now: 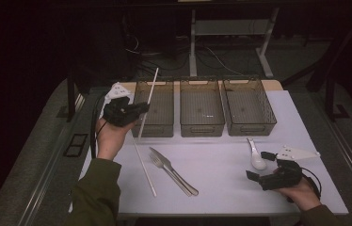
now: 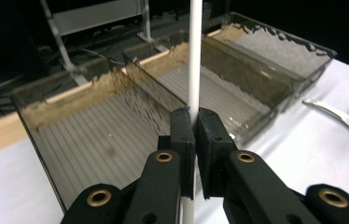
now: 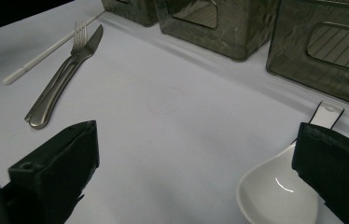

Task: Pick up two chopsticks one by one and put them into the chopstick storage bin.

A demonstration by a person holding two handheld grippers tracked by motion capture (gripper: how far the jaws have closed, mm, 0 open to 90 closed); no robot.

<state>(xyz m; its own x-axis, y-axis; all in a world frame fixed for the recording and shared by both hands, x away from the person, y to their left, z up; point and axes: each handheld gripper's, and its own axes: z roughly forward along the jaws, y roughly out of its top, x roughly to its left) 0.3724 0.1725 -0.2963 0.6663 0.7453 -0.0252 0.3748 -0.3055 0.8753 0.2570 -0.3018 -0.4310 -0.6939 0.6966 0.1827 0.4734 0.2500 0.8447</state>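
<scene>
**A:** What can't you make out? The left gripper [image 1: 134, 109] has its jaws clamped tight on a white chopstick [image 1: 148, 100], but in the left gripper view the stick runs off the top of the frame and its lower part is hidden behind the jaws.

**B:** Yeah, the high view helps. The stick is thin, plain white and straight, held tilted over the front of the leftmost bin [image 1: 154, 123], tip pointing up and away. It's up in the air, not on the worktop [image 1: 221, 169].

**A:** And the right gripper [image 1: 260, 165]?

**B:** Jaws wide open, holding nothing. It sits near the right front of the worktop, just beside a white ceramic spoon [image 1: 257, 154]. In the right gripper view one jaw cuts off part of the spoon's bowl.

**A:** Room to move?

**B:** Plenty. Three smoky see-through bins stand in a row at the back, and the middle bin [image 1: 201, 123] and right bin [image 1: 249, 123] look bare inside. A second chopstick [image 1: 145, 170] lies near the left edge, with a fork [image 1: 171, 173] and knife [image 1: 176, 172] touching each other next to it. Open cloth between those and the spoon. The room behind is too dark to read.
</scene>
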